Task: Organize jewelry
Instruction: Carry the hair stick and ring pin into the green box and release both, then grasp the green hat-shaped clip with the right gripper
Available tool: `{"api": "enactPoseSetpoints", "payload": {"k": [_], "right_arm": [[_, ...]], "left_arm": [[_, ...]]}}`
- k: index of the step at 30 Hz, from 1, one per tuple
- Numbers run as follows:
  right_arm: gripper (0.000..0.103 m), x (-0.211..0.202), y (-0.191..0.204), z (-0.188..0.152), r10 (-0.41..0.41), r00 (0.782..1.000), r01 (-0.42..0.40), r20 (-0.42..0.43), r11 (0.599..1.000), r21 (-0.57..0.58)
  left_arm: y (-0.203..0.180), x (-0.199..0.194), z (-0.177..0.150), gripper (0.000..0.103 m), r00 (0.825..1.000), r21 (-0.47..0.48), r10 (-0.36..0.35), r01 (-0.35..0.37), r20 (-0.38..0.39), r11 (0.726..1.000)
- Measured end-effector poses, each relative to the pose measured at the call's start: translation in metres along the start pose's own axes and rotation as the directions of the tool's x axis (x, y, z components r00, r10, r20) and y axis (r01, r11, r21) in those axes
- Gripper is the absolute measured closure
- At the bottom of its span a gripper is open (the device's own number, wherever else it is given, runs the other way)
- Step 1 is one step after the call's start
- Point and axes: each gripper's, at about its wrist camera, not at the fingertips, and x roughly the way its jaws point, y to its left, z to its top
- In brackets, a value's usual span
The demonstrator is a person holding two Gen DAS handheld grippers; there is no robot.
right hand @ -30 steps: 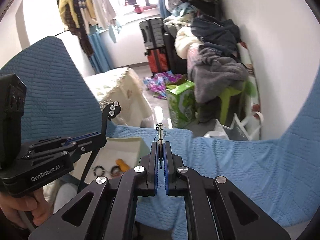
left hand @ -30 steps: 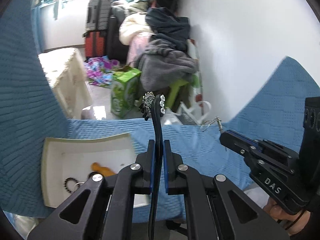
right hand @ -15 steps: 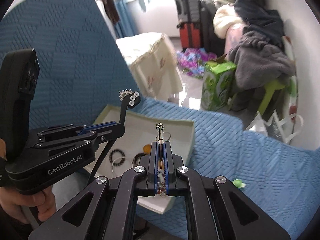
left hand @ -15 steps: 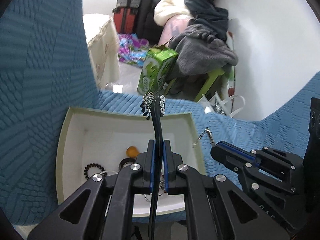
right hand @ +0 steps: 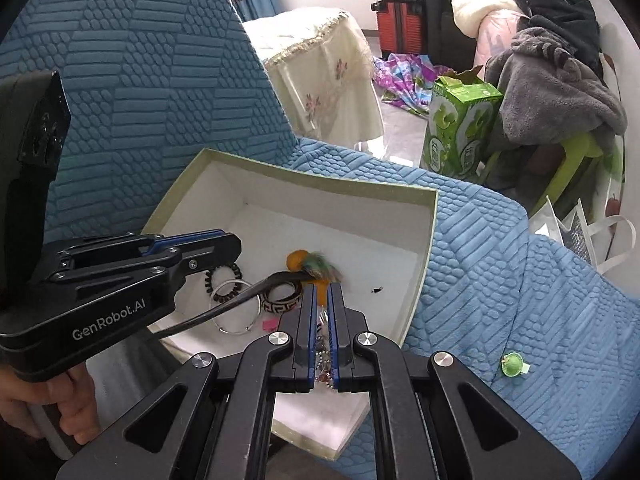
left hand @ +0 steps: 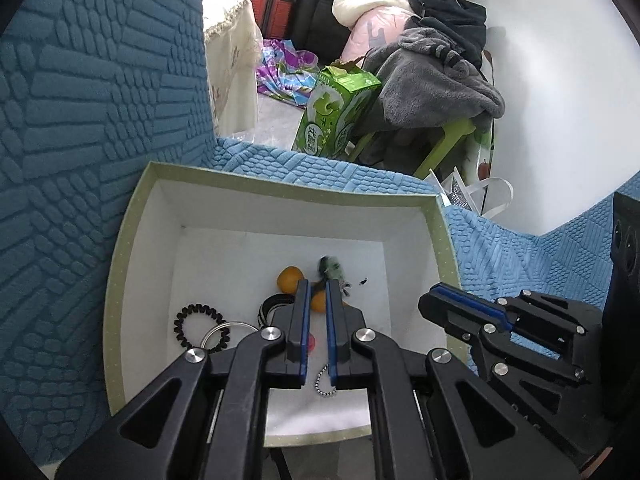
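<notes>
A white box with a green rim (left hand: 120, 264) (right hand: 424, 240) sits on the blue sofa. Inside lie a black bead bracelet (left hand: 196, 326), a silver ring (right hand: 236, 308), a patterned band (right hand: 282, 300), orange beads (left hand: 290, 278) and a feathered piece (right hand: 320, 266). My left gripper (left hand: 316, 292) is over the box with its jaws slightly apart; the black hairband (right hand: 224, 308) hangs below it into the box. My right gripper (right hand: 322, 296) also has its jaws slightly apart, with a beaded chain (right hand: 324, 356) lying in the gap.
A small green clip (right hand: 512, 364) lies on the sofa seat right of the box. The sofa back (left hand: 92, 120) rises at left. Beyond the seat edge are a green carton (left hand: 336, 112), a stool with clothes (left hand: 432, 80) and suitcases.
Both grippers moved down over the box. The left jaws opened and the hairband slid down between them. The right jaws opened a little and the chain dropped lower.
</notes>
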Motion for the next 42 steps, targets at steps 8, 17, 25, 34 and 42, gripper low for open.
{"api": "enactPoseSetpoints", "payload": {"k": [8, 17, 25, 34, 42], "right_arm": [[0.092, -0.050, -0.011, 0.001, -0.004, 0.996, 0.003, 0.093, 1.000, 0.009], [0.083, -0.097, -0.048, -0.014, -0.087, 0.979, 0.077, 0.185, 0.995, 0.060], [0.083, -0.082, -0.106, -0.038, -0.166, 0.973, 0.145, 0.162, 0.980, 0.136], [0.082, -0.030, -0.157, -0.072, -0.197, 0.979, 0.185, 0.056, 0.967, 0.175], [0.071, 0.011, -0.172, -0.091, -0.155, 0.988, 0.155, -0.015, 0.971, 0.180]], "left_arm": [[-0.019, -0.031, 0.001, 0.091, 0.998, 0.025, 0.000, -0.001, 0.061, 1.000], [-0.044, -0.060, -0.006, 0.071, 0.993, 0.063, -0.013, 0.006, 0.120, 0.998], [-0.059, -0.066, -0.013, 0.061, 0.985, 0.075, -0.016, 0.003, 0.170, 0.997], [-0.064, -0.050, -0.025, 0.026, 0.986, 0.073, 0.042, -0.054, 0.161, 0.996], [-0.070, -0.037, -0.034, 0.024, 0.988, 0.074, 0.051, -0.062, 0.146, 0.995]]}}
